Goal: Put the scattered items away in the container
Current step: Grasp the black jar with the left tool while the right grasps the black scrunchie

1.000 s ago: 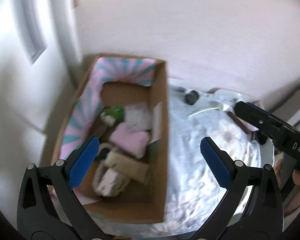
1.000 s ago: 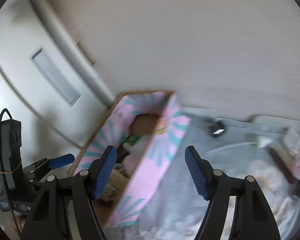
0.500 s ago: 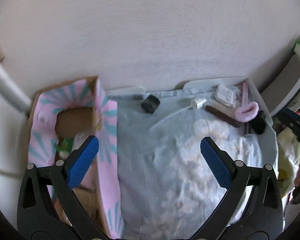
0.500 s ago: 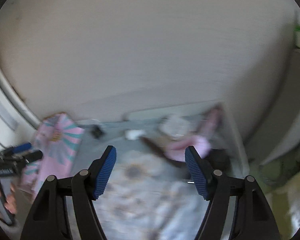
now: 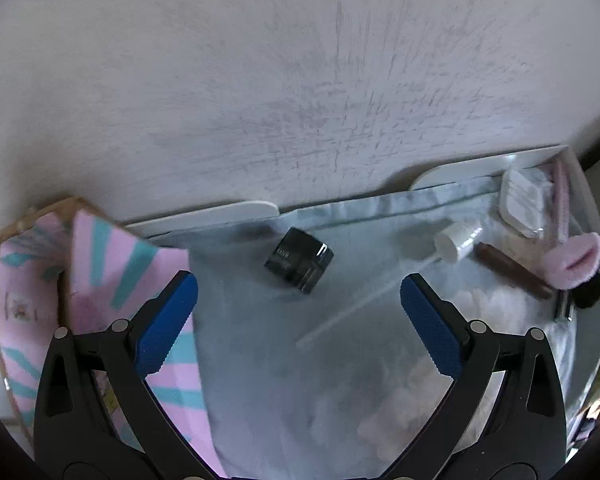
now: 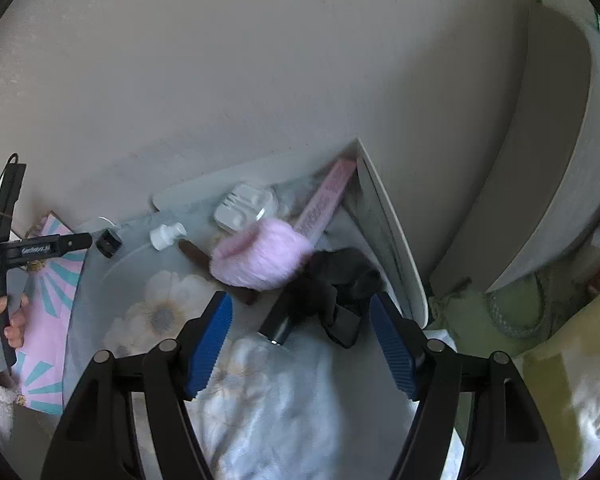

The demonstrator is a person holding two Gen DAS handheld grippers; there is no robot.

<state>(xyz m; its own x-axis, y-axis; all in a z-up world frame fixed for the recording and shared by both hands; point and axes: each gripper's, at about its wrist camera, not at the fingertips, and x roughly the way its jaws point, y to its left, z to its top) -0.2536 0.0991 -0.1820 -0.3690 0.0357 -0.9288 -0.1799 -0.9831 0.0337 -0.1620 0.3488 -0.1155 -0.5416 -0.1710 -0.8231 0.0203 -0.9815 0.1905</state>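
Note:
A small black jar (image 5: 299, 266) lies on the pale floral cloth (image 5: 340, 380), just ahead of my open left gripper (image 5: 298, 326), whose jaws hold nothing. Left of it stands the pink-and-teal box (image 5: 96, 280). My right gripper (image 6: 300, 340) is open above a black strap bundle with a black tube (image 6: 324, 300); nothing is between its pads. Beyond lie a fluffy pink item (image 6: 264, 254), a brown stick (image 6: 204, 260), a white pump cap (image 6: 166, 235) with its long straw (image 5: 360, 304), a clear earphone case (image 6: 242, 208) and a pink flat stick (image 6: 326, 200).
A white wall backs the table. The white tray rim (image 6: 384, 216) bounds the cloth on the right, with a grey curved piece (image 6: 548, 160) and green-yellow fabric (image 6: 540, 340) beyond. A hand (image 6: 4, 320) holds the left gripper over the box.
Both grippers swung right, away from the box, and sank toward the cloth. The left one now faces the black jar; the right one now hovers over the black strap bundle.

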